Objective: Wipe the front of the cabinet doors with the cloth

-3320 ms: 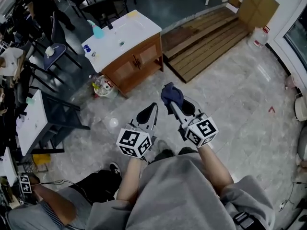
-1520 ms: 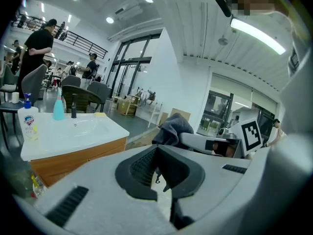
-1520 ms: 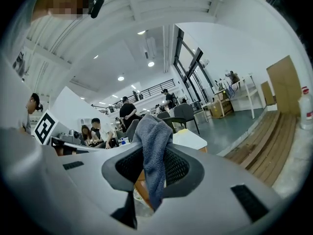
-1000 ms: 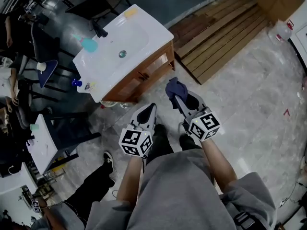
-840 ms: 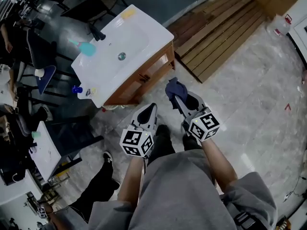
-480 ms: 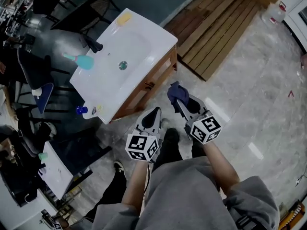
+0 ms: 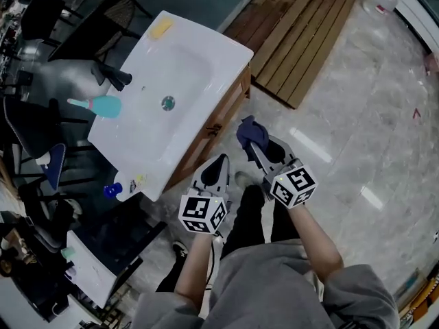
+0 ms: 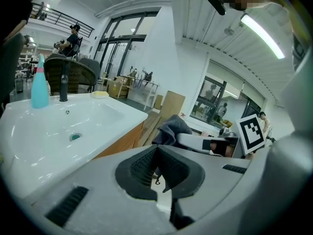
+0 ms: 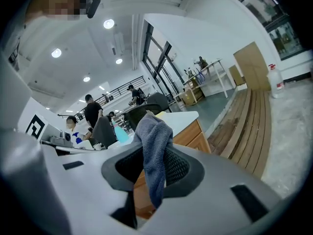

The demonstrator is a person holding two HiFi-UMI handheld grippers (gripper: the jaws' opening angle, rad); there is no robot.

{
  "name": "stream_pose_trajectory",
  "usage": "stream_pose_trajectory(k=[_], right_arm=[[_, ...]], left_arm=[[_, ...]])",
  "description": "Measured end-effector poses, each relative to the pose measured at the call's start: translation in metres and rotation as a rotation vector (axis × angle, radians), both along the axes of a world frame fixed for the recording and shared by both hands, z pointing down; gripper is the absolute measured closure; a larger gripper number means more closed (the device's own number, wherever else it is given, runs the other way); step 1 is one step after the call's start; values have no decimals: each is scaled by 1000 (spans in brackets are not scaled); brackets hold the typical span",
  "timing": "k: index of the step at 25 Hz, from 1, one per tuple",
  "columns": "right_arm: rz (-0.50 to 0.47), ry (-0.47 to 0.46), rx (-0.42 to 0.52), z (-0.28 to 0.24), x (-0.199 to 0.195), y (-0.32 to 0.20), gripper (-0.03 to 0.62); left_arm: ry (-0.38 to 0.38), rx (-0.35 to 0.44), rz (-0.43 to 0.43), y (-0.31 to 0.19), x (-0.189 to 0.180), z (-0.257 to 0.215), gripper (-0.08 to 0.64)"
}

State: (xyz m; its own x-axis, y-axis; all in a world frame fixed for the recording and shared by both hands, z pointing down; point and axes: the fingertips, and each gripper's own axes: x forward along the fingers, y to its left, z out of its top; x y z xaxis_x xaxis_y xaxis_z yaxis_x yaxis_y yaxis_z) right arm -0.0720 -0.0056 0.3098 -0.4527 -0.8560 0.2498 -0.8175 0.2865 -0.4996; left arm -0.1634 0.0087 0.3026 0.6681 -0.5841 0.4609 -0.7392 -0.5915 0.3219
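floor (image 7: 357, 149): pale marbled tiles that fill the right side of the head view.
wooden decking (image 7: 302, 33): slatted boards on the floor, behind the cabinet's right end.
cabinet (image 7: 226, 108): brown wood, standing at a slant to the person, well left of centre.
tabletop (image 7: 199, 53): white, lying on the cabinet, with a sink basin sunk in it.
person (image 7: 274, 286): grey top, one set of tongs in each hand, standing near the cabinet's front corner.
cabinet doors (image 7: 214, 125): brown wooden front under the white edge, seen steeply from above.
right tongs (image 7: 254, 141): pressed together on the cloth, pointing toward the cabinet's near corner.
left tongs (image 7: 221, 160): pressed together with nothing between them, held beside the right tongs and lower in the head view.
cloth (image 7: 247, 130): dark blue-grey, pinched in the right tongs and draped over their tip, just beside the doors; whether it touches them cannot be told.
teal bottle (image 7: 103, 105): on the tabletop's left edge, near the dark tap (image 7: 113, 77).
yellow bar (image 7: 162, 27): on the tabletop's far corner.
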Motion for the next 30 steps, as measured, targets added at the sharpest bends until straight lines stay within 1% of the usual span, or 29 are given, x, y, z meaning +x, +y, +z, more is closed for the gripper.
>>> stream_pose_trajectory(k=[4,9,13,17,23,28,30], right_arm=[[-11,0,-2,22,-3,-8,502],[-102,81,19,51,-13,-15,502],[-153,80,37,62,-21,-23,502],[-172,92,53,69,-24,-33,503],[-219,167,72,101,-35,-42,503],[-304,219,93,135,-59,-44,503],[-324,236,105,150,-68,-48,503]], left_arm=[[-7,-15,-7,-13,-2,25,554],[-23,-28,-25,-25,0,50,554],[-36,-27,-46,-32,-4,61,554],[-38,-26,-64,-37,-11,69,554],[-33,-31,-76,-41,-18,92,554],[-33,-20,-82,-46,-22,115,554],[-37,-12,-85,-48,-25,124,554]])
